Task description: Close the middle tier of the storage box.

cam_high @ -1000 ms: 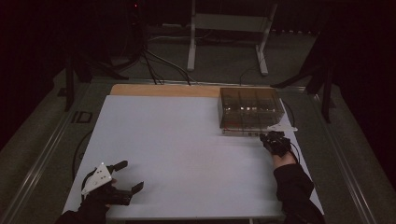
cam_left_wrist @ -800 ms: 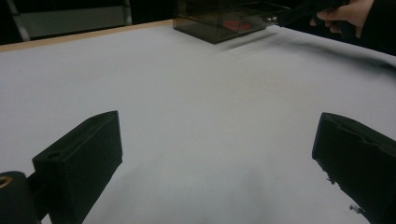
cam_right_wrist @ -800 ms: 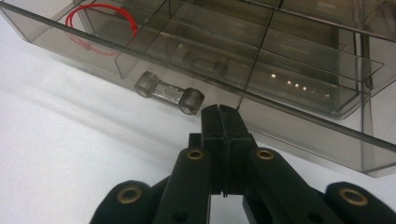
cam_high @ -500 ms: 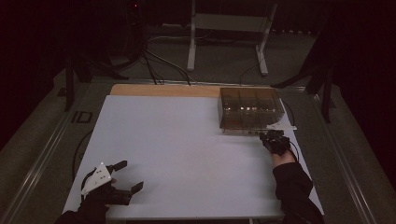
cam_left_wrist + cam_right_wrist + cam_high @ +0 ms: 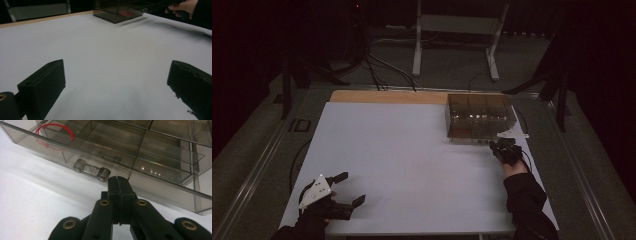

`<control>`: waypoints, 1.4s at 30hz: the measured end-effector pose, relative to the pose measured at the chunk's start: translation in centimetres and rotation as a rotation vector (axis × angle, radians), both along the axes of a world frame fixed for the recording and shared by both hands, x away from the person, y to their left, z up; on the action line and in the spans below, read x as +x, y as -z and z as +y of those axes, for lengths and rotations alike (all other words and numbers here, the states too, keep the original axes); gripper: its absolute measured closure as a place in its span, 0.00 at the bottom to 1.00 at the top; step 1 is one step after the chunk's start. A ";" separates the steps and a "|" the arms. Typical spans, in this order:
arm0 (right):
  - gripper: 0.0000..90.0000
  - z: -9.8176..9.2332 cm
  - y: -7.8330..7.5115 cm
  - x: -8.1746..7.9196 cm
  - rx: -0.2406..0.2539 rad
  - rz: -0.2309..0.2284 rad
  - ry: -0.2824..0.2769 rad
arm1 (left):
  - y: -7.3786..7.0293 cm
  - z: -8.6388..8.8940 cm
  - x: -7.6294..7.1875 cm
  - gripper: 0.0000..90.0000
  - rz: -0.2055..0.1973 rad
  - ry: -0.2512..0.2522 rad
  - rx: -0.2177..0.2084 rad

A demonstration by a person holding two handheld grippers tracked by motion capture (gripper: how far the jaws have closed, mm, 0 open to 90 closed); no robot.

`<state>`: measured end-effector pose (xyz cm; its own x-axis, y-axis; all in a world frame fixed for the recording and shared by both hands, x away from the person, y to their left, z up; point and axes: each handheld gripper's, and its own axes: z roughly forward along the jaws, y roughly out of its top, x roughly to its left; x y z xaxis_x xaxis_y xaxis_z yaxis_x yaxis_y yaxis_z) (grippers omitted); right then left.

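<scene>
bare table [image 5: 412,160], organizer box [image 5: 479,117] far-right

The right gripper [image 5: 119,185] rises from the bottom centre, its black jaws pressed flat together with nothing between them, tips just beside a clear handle [image 5: 91,169] on a smoky transparent compartment box [image 5: 160,162]. A red loop [image 5: 53,132] lies in the upper-left compartment. White desk [image 5: 32,195] fills the lower left.

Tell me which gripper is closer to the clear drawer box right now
Right. The right gripper sits shut against the front of the clear drawer box, beside its handle. The left gripper rests open at the near left corner, far across the table.
</scene>
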<state>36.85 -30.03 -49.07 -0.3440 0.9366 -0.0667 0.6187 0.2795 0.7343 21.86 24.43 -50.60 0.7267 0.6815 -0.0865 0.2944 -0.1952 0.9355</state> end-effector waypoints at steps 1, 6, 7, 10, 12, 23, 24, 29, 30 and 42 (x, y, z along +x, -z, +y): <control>1.00 0.0 0.0 0.0 0.000 -0.001 -0.001 | 0.0 0.0 0.0 0.04 -0.002 -0.002 0.001; 1.00 0.1 0.0 0.1 -0.001 0.002 0.002 | 0.0 0.0 0.0 0.04 0.001 -0.001 -0.001; 1.00 0.1 0.0 0.1 -0.001 0.002 0.002 | 0.0 0.0 0.0 0.04 0.000 -0.002 0.001; 1.00 0.1 0.1 0.2 -0.004 0.002 0.002 | 0.0 0.0 0.0 0.04 -0.001 0.000 0.003; 1.00 0.2 0.1 0.2 -0.002 0.002 0.003 | 0.0 0.0 0.0 0.04 0.001 -0.001 -0.001; 1.00 0.2 0.1 0.5 -0.002 0.004 0.010 | 0.0 0.0 0.0 0.04 0.001 -0.001 -0.001; 1.00 0.2 0.1 0.5 -0.003 0.003 0.011 | 0.0 0.0 0.0 0.04 0.001 -0.002 -0.001; 1.00 0.1 0.2 0.6 -0.001 0.004 0.014 | 0.0 0.0 0.0 0.04 0.001 -0.001 -0.001; 1.00 0.1 0.2 0.6 0.001 0.005 0.016 | 0.0 0.0 0.0 0.04 0.000 -0.002 -0.001; 1.00 0.1 0.2 1.0 0.001 0.008 0.022 | 0.0 0.0 0.0 0.04 0.000 -0.003 -0.001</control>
<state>37.83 -29.91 -49.26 -0.3243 0.9439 -0.0627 0.6302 0.2650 0.7298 21.85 24.46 -50.61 0.7249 0.6834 -0.0869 0.2949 -0.1939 0.9357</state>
